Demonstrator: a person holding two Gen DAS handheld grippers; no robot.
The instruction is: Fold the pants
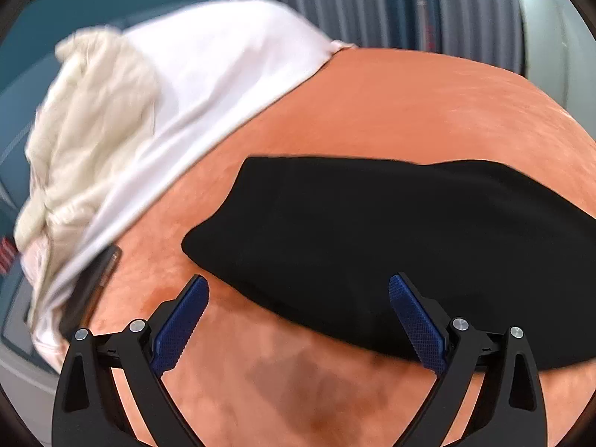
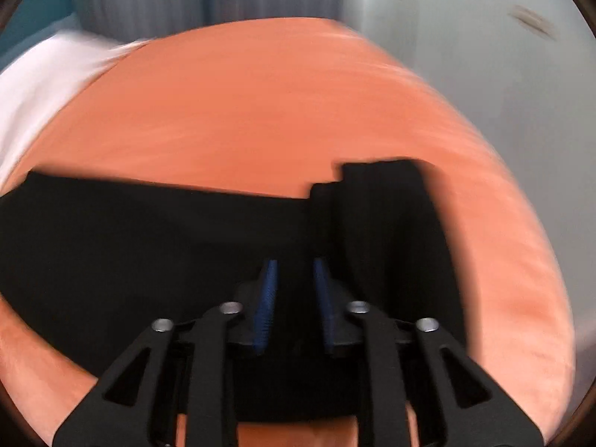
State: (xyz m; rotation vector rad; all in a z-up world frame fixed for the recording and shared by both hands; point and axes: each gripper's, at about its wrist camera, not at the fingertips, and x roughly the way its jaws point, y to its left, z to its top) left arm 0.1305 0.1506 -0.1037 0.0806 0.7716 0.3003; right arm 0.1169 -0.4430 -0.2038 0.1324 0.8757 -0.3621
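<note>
The black pants (image 1: pixel 372 242) lie folded in a long band across an orange bedspread (image 1: pixel 409 104). My left gripper (image 1: pixel 298 279) stands wide open over their near left edge, with nothing pressed between its blue pads (image 1: pixel 178 327). In the right wrist view the pants (image 2: pixel 149 253) fill the lower half, and one layer stands up in a fold at the right (image 2: pixel 387 201). My right gripper (image 2: pixel 295 262) is low over the cloth with its jaws close together. Black fabric fills the narrow gap between them. The picture is blurred.
A white sheet (image 1: pixel 223 74) and a crumpled cream garment (image 1: pixel 85 111) lie at the bed's left side. A dark flat object like a phone (image 1: pixel 97 283) sits at the sheet's edge. Grey curtains (image 1: pixel 372 0) and a pale wall (image 2: pixel 465 37) stand beyond the bed.
</note>
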